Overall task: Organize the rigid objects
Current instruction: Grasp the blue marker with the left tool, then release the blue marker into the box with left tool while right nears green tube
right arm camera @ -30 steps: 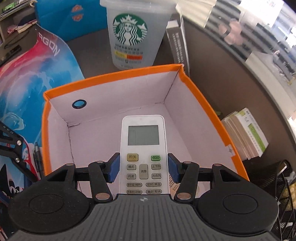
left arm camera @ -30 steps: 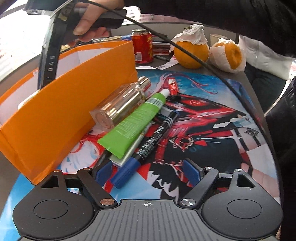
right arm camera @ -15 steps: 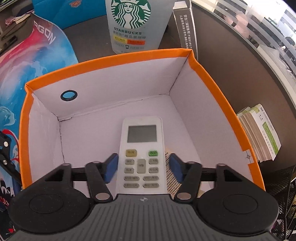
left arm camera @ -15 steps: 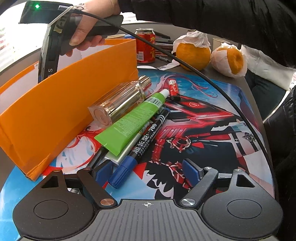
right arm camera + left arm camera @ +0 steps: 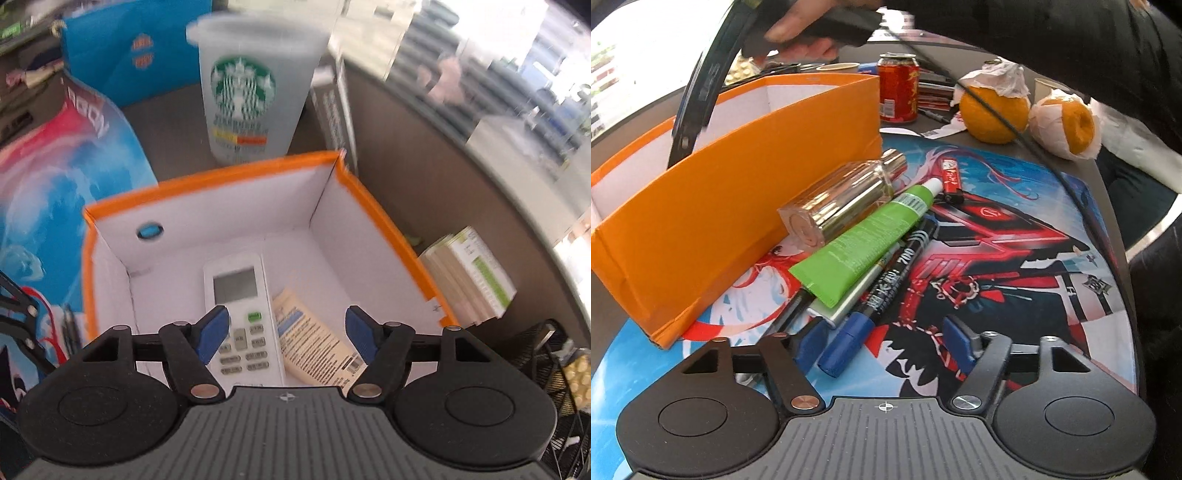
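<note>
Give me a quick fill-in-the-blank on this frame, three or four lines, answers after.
1. The white remote lies inside the ____ box.
2. The green tube rests on top of the ____-capped marker.
3. Two ____ sit beyond the red can.
4. Behind the box stands a ____ cup.

Answers: orange; blue; oranges; Starbucks

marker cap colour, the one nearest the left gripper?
Blue cap on a black-barrelled marker; clearest in the left wrist view.

The black marker (image 5: pixel 897 266) with the blue cap reads "700". At twelve o'clock from the orange box (image 5: pixel 369 195), the plastic cup (image 5: pixel 247 96) bears the Starbucks siren logo. At ten o'clock, the printed mat (image 5: pixel 55 177) shows "RGON".
</note>
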`<action>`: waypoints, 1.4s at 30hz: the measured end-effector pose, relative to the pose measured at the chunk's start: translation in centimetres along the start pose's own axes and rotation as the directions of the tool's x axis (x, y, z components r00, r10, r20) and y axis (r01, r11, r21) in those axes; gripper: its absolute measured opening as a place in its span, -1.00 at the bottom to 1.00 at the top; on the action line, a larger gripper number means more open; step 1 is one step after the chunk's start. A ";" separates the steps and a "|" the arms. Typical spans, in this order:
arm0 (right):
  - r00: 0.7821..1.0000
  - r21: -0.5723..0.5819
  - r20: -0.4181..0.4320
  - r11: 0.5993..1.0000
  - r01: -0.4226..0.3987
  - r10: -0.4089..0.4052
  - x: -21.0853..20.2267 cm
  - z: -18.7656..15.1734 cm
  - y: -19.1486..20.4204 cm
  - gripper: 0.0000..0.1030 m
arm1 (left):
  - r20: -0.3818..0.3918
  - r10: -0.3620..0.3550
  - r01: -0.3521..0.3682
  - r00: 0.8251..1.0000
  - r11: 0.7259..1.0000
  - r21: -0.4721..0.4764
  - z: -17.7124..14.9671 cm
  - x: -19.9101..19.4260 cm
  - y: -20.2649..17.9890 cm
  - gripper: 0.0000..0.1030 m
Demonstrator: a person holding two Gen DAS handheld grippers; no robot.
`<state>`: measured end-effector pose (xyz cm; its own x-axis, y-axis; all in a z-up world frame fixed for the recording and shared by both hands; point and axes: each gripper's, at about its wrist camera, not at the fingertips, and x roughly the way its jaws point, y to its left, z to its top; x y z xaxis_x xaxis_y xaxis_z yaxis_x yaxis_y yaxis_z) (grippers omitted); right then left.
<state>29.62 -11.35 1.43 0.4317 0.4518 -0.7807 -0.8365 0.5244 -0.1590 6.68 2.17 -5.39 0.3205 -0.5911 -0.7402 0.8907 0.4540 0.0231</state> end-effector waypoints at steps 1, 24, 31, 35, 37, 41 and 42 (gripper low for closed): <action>0.999 0.004 0.038 1.000 -0.001 0.000 -0.9 0.0 0.3 0.32 | -0.001 0.005 -0.005 1.000 1.000 -0.005 0.0 0.0 0.1 0.13; 0.904 0.174 0.422 0.985 -0.007 -0.068 -13.2 -11.3 8.1 0.47 | -0.023 0.046 -0.046 0.999 0.999 0.014 -0.1 -1.8 -2.4 -0.73; 0.913 0.217 0.404 0.976 -0.037 -0.055 -13.6 -15.4 10.4 0.47 | 0.002 0.062 -0.062 0.998 0.998 0.023 0.8 -3.0 -2.8 -0.74; 0.933 0.228 0.358 0.972 -0.054 -0.032 -12.8 -17.4 11.4 0.47 | 0.020 0.059 -0.059 0.998 0.998 0.019 1.4 -3.8 -2.9 -0.74; 0.945 0.229 0.327 0.972 -0.057 -0.021 -12.1 -18.0 11.8 0.47 | 0.030 0.065 -0.066 0.997 0.998 0.022 1.8 -4.3 -2.8 -0.74; 0.956 0.225 0.292 0.972 -0.071 0.002 -10.9 -18.7 12.7 0.47 | 0.023 0.072 -0.073 0.997 0.997 0.028 2.3 -4.2 -2.9 -0.74; 0.956 0.226 0.293 0.971 -0.081 0.011 -10.6 -18.8 12.9 0.47 | 0.023 0.072 -0.073 0.997 0.997 0.029 2.3 -4.2 -2.9 -0.74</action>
<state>7.88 -22.96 -3.69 0.5022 0.6496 -0.5708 -0.7705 0.6358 0.0456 3.54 1.80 -0.76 0.3916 -0.5720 -0.7208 0.8738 0.4766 0.0966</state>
